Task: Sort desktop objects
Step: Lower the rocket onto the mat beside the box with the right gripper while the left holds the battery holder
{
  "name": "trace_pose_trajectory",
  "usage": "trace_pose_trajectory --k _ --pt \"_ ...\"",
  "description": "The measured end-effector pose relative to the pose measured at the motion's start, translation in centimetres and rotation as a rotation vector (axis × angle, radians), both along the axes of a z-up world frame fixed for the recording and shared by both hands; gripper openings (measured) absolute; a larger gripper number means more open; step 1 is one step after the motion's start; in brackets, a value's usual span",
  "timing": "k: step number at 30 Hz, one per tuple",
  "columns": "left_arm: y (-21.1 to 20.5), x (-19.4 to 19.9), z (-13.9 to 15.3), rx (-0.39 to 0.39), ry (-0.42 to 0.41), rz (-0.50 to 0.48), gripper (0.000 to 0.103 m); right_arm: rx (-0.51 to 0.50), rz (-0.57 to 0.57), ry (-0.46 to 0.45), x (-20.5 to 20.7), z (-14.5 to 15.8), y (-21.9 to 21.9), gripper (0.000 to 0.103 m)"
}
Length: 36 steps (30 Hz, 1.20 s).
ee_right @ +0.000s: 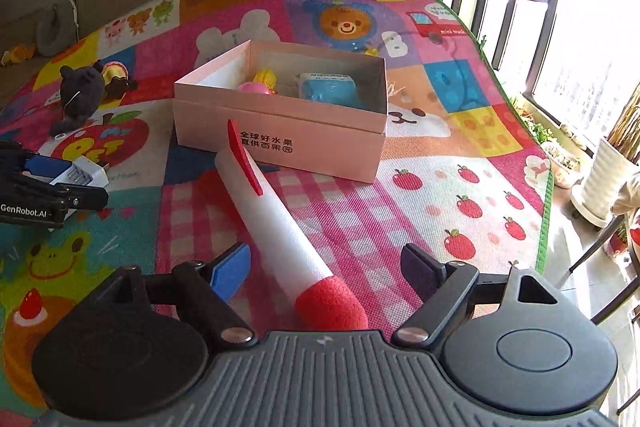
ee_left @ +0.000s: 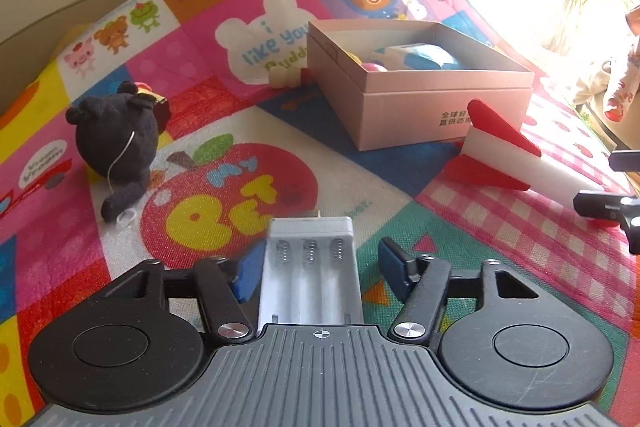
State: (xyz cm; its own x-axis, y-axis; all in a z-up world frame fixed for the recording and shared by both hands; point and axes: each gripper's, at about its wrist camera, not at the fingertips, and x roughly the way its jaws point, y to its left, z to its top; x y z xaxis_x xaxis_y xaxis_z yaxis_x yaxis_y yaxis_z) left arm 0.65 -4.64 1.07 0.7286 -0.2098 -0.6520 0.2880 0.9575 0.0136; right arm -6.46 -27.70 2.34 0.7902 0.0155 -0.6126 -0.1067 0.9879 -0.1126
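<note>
A white battery charger lies on the play mat between the fingers of my left gripper. The left pad rests against its side, while a narrow strip of mat shows before the right pad, so the jaws are open. A white foam rocket with red fins and a red nose lies in front of the pink box. My right gripper stands open around the nose, pads clear of it. The right wrist view shows the left gripper at the far left. The left wrist view shows the rocket, the box and the right gripper.
A black plush toy lies left of the box, and a small white toy sits by its far corner. Inside the box are a blue-and-white item, a pink ball and something yellow. Potted plants stand beyond the mat's right edge.
</note>
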Motion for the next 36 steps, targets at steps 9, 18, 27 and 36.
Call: trace_pose_trajectory --k 9,18,27,36 --pt "-1.9 -2.3 1.1 -0.035 -0.002 -0.201 0.078 -0.031 -0.010 -0.007 -2.1 -0.5 -0.1 0.063" --pt "-2.9 -2.9 4.2 -0.054 -0.090 -0.216 0.095 -0.373 -0.217 -0.153 0.4 -1.0 -2.7 0.066" --pt "-3.1 -3.4 2.3 -0.033 -0.027 -0.216 0.098 0.090 -0.250 -0.086 1.2 0.3 -3.6 0.103" --pt "-2.4 -3.8 2.2 -0.066 -0.021 -0.234 0.101 0.124 -0.035 -0.048 3.4 -0.1 -1.4 0.084"
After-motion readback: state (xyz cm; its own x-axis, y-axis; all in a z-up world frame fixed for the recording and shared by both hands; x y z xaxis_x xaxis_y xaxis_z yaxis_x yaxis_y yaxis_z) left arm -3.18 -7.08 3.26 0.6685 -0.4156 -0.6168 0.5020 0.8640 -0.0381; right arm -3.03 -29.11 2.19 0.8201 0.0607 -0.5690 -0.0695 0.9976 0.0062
